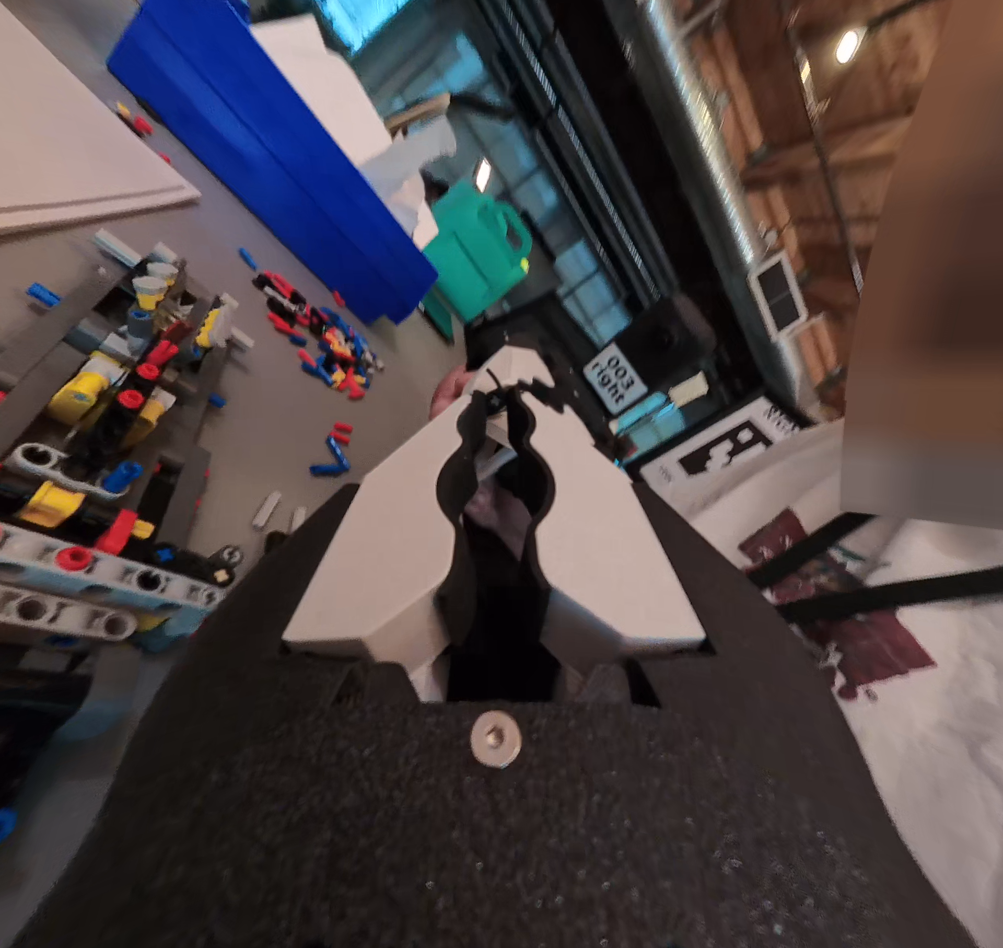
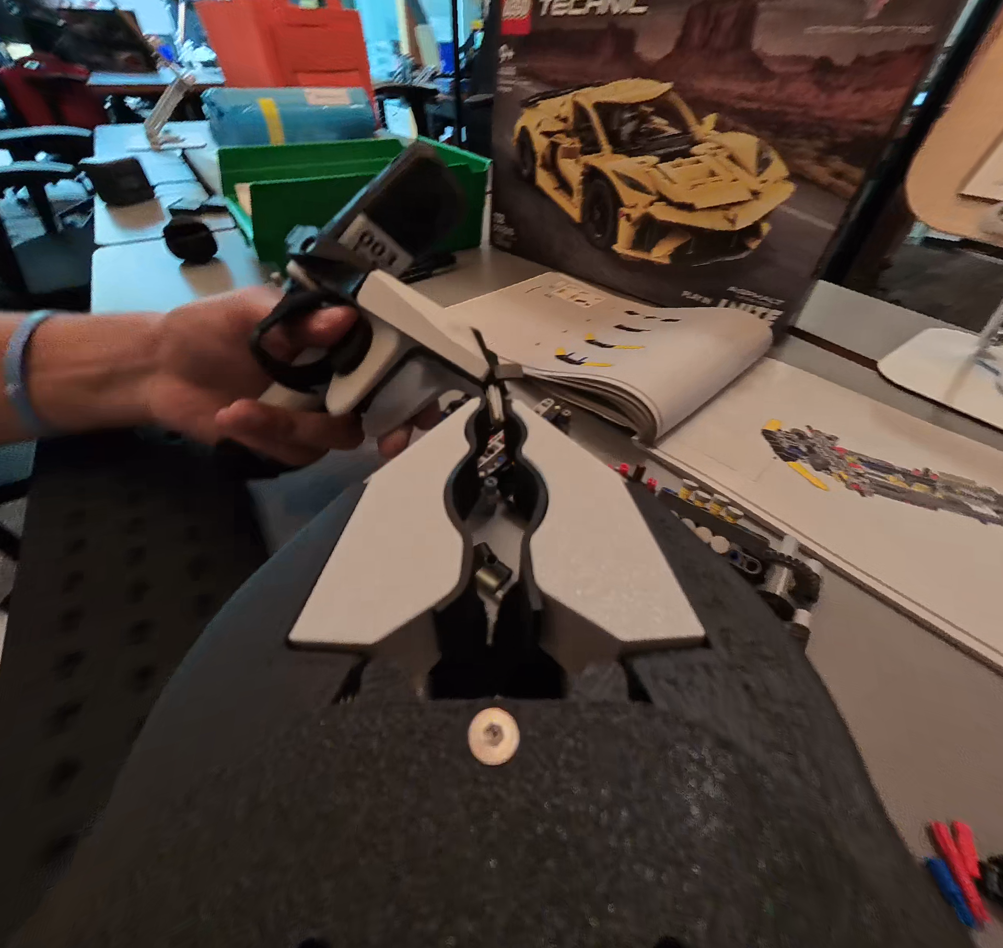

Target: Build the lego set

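My left gripper [image 1: 495,398] and right gripper [image 2: 495,406] meet tip to tip in the air above the table. Each is shut on a small light-grey lego piece [image 2: 495,395], which also shows between the left fingers [image 1: 496,457]. I cannot tell whether it is one piece or two joined. A hand [image 2: 163,373] holds the left gripper [image 2: 486,371], which comes in from the left. The right gripper [image 1: 524,379] faces the left one. The partly built chassis [image 1: 81,487] lies at the left; in the right wrist view it [image 2: 760,558] sits right of my fingers.
A pile of loose red, blue and black pins [image 1: 331,335] lies by a blue bin [image 1: 260,124]. The set's box [image 2: 705,107] stands at the back behind an open instruction booklet [image 2: 624,346]. A printed sheet [image 2: 868,466], a green bin [image 2: 325,183] and loose pins [image 2: 955,867] are nearby. Less than 4 cm separates the two grippers' tips.
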{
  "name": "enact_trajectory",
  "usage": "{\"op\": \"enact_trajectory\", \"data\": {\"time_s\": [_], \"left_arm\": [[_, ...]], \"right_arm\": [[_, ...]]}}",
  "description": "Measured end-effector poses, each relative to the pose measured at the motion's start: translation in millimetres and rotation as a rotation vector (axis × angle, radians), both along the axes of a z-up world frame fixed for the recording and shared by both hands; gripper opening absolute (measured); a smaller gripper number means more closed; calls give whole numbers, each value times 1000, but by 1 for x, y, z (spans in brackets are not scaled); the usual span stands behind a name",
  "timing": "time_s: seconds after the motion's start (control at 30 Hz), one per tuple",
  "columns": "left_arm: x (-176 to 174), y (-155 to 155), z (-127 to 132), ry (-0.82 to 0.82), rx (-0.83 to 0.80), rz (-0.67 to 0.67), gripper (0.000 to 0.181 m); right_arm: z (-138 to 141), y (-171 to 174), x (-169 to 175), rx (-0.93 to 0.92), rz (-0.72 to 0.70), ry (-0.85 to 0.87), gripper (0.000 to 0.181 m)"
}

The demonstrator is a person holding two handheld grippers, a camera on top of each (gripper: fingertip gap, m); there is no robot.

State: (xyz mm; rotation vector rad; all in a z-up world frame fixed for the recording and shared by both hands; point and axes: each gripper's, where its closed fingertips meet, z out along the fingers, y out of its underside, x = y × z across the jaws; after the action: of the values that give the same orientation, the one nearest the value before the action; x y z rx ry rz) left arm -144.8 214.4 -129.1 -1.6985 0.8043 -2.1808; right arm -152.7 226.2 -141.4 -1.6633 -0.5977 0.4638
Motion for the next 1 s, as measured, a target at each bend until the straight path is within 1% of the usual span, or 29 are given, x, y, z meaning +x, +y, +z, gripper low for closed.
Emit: {"op": "enact_trajectory", "data": {"time_s": [0.03,0.13,0.2,0.27,0.37,0.43,0.53,0.57,0.6,0.67,0.7,0.77,0.83,0.87,0.93,1.0], "left_arm": [[-4,-3,-2,27,36,-31,6],[-14,-10,-5,96,116,-130,6],[-20,-12,-7,138,187,-171,6],[-22,-12,-8,157,293,-179,6],[-25,-11,-7,137,508,-158,5],[-26,-7,-3,90,675,-95,6],[-29,4,8,22,919,76,6],[-30,9,11,14,1004,137,6],[-31,14,11,11,1113,193,6],[-31,26,7,56,1405,325,5],[-30,29,2,94,1560,364,6],[-28,36,-9,185,1809,413,6],[-26,41,-18,262,1978,445,6],[-25,41,-20,277,2049,458,6],[-24,38,-18,279,2160,489,6],[-24,35,-16,276,2219,511,6]], "right_arm": [[-2,-2,-4,-1,31,-14,3],[-4,-9,-15,-1,110,-20,3],[-7,-11,-20,-14,140,-20,3],[-8,-11,-22,-14,147,-19,3],[-5,-11,-23,-22,153,33,5],[-2,-13,-21,-46,177,97,9],[3,-15,-13,-130,223,253,11],[5,-14,-10,-156,235,317,14],[10,-13,-6,-179,252,389,19],[19,-7,0,-218,269,526,34],[19,-3,1,-238,254,548,39],[10,6,-3,-249,192,490,43],[7,10,-12,-231,161,424,40],[3,14,-14,-234,131,389,37],[-6,17,-19,-236,108,323,39],[-7,19,-20,-207,89,280,41]]}}
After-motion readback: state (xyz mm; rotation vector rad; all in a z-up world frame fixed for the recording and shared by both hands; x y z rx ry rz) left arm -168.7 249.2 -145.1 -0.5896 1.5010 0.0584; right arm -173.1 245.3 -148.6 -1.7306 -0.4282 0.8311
